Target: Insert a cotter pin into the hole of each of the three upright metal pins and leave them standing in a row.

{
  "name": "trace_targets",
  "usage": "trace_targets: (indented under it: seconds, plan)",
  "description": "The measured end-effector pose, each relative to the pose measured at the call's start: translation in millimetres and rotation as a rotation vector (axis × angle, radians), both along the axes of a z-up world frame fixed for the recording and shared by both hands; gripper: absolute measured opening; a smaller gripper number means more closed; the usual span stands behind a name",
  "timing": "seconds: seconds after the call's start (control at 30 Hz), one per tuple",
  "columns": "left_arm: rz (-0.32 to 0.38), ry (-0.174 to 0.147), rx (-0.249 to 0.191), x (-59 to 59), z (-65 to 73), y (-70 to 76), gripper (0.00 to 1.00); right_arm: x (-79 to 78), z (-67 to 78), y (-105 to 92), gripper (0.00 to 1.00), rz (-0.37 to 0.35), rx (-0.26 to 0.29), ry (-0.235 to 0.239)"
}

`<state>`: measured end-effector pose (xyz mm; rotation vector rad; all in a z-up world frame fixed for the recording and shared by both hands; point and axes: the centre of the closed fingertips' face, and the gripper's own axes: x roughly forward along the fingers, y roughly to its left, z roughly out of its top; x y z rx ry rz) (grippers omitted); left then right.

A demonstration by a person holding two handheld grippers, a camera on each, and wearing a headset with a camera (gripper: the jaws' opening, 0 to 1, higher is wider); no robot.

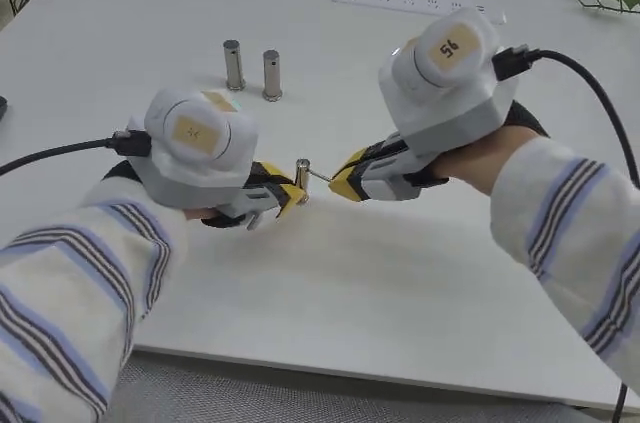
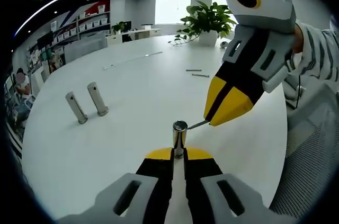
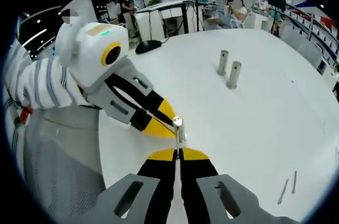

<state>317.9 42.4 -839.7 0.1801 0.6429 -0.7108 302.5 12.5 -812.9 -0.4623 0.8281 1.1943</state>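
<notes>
Steel meeting steel: thin grey wire cotter pin (image 2: pixel 197 124) offered to the cross-hole of a short silver steel pin (image 2: pixel 179 134).
Left gripper (image 2: pixel 179 154) narrowed onto the steel pin's lower shank, holding it upright just ahead of its yellow tips. Right gripper (image 3: pixel 177 154) pinched tight on the cotter pin, wire tip touching the pin's side just under its top, straight across from the left gripper; cannot tell whether inside the hole. Likely trouble: wire slightly off the hole's line, so bending or skating off the round shank; sideways push twisting the pin in the grip. Count: three steel pins, one held, two standing steel pins (image 1: pixel 233 63) well beyond the left gripper; three cotter pins, one held, two loose cotter pins (image 2: pixel 193 70) lying beyond the right gripper on the white table (image 1: pixel 400 273).
</notes>
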Motion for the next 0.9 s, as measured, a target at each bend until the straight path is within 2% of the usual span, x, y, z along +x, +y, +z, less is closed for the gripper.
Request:
trace_targets:
  seconds: [0.37, 0.73, 0.9]
  plan:
    - [-0.038, -0.007, 0.018, -0.7, -0.4, -1.5, 0.06, 0.1, -0.4, -0.6, 0.03, 0.021, -0.004, -0.016]
    - [-0.079, -0.024, 0.032, 5.1, 2.3, -6.6, 0.08, 4.4, 3.8, 1.3, 0.03, 0.041, 0.002, -0.039]
    - [-0.092, -0.016, 0.028, 3.4, 2.1, -8.0, 0.10, 4.9, 3.6, 4.0, 0.03, 0.047, 0.008, -0.045]
